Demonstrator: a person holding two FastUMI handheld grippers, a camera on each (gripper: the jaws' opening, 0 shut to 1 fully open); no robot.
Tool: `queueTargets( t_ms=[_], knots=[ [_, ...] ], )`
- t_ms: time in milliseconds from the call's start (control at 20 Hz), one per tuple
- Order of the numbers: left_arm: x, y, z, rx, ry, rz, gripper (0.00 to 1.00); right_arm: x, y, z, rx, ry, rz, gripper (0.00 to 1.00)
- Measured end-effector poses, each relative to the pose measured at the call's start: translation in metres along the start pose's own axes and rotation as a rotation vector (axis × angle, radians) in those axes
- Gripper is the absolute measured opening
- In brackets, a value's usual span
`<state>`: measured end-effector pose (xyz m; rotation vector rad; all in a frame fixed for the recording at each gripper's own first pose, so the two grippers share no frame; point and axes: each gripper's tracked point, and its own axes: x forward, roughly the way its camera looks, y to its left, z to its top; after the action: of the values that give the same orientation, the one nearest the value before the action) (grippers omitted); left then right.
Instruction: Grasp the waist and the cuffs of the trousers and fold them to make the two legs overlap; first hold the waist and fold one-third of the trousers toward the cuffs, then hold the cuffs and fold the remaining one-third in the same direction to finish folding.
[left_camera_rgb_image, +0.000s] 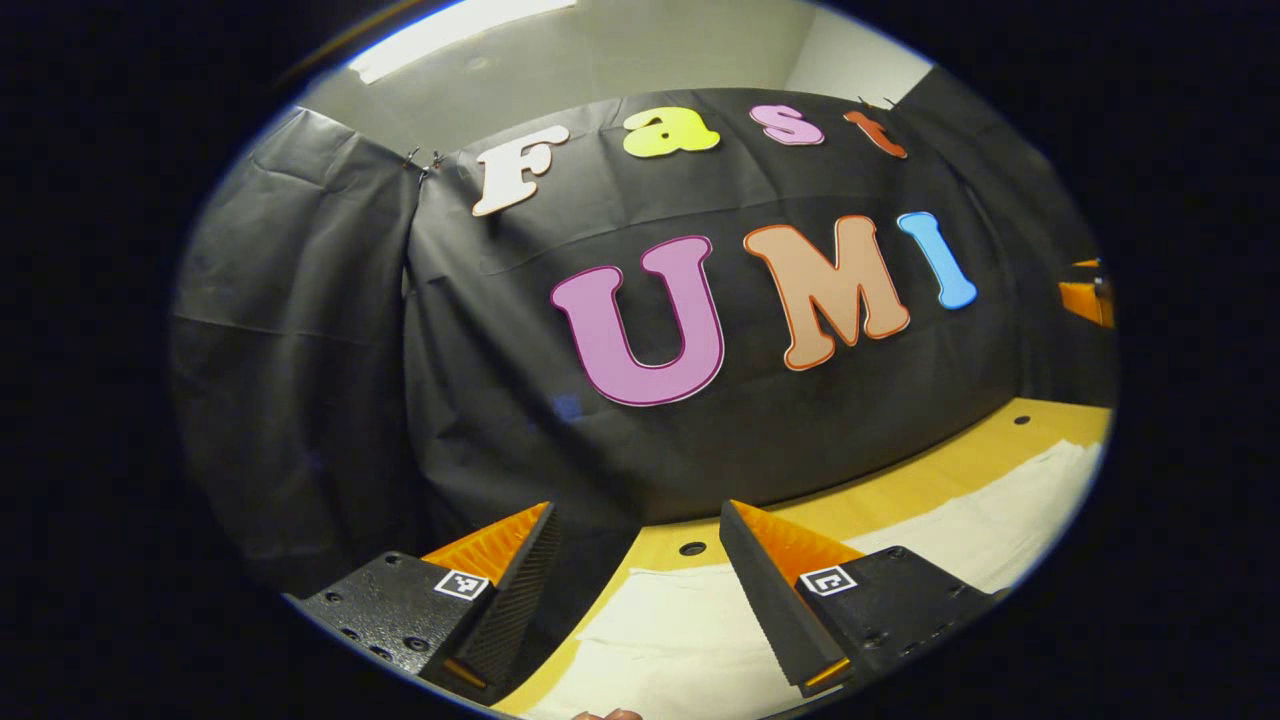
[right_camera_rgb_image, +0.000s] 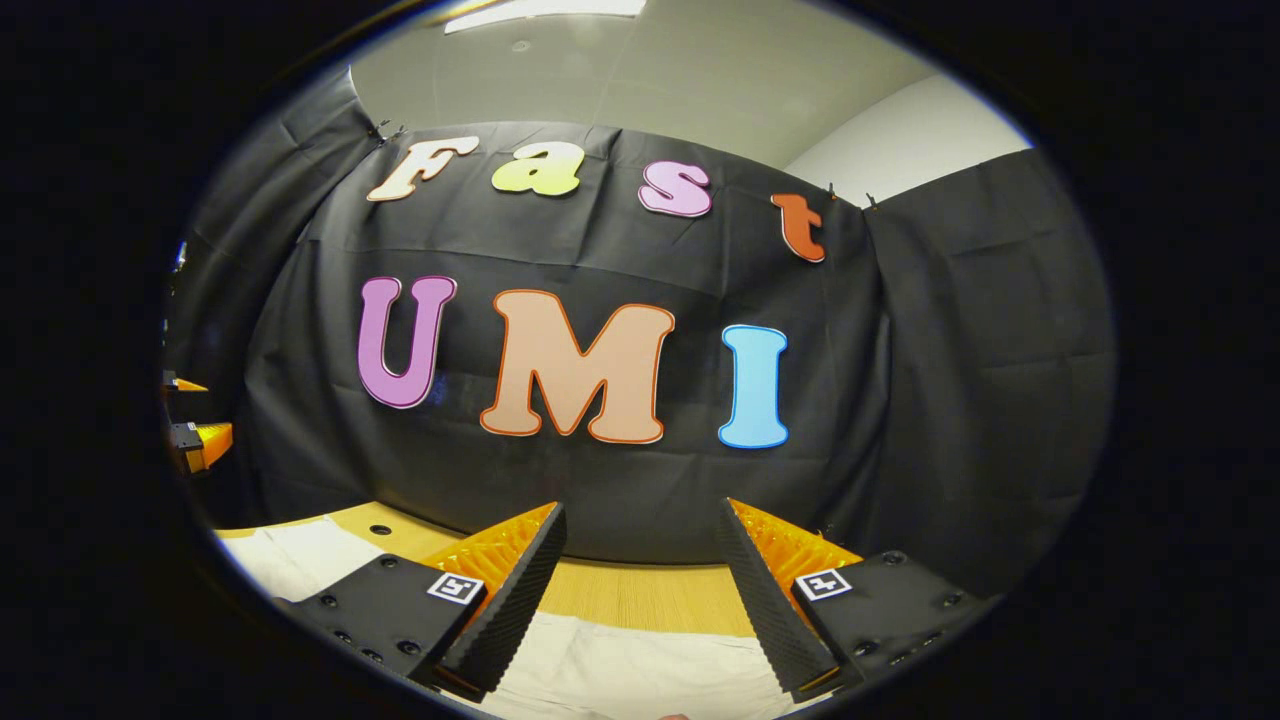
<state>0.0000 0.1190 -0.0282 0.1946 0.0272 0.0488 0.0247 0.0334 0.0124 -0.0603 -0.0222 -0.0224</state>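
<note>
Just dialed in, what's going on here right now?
A person holds two grippers up over a wooden table with pale trousers spread on it. The left gripper and the right gripper both have their jaws open and hold nothing, aimed at the booth's black back wall. No grasp on the trousers yet, so folding looks not yet begun.

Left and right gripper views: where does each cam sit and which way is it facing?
Left gripper view: rides the left gripper, jaws open, facing the wall above the trousers on the table; right gripper far right.
Right gripper view: rides the right gripper, jaws open, facing the wall; left gripper far left.
Shared: wall, table, trousers.
</note>
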Motion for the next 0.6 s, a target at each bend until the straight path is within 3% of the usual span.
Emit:
queueTargets(
  t_ms=[300, 600],
  knots=[
    [-0.017, 0.015, -0.048, 0.214, 0.090, -0.061, 0.96, 0.002, 0.007, -0.002, -0.014, 0.015, 0.032, 0.97],
    [-0.041, 0.006, -0.108, 0.434, 0.208, -0.238, 0.96, -0.002, 0.008, -0.012, -0.026, 0.037, 0.053, 0.96]
  ],
)
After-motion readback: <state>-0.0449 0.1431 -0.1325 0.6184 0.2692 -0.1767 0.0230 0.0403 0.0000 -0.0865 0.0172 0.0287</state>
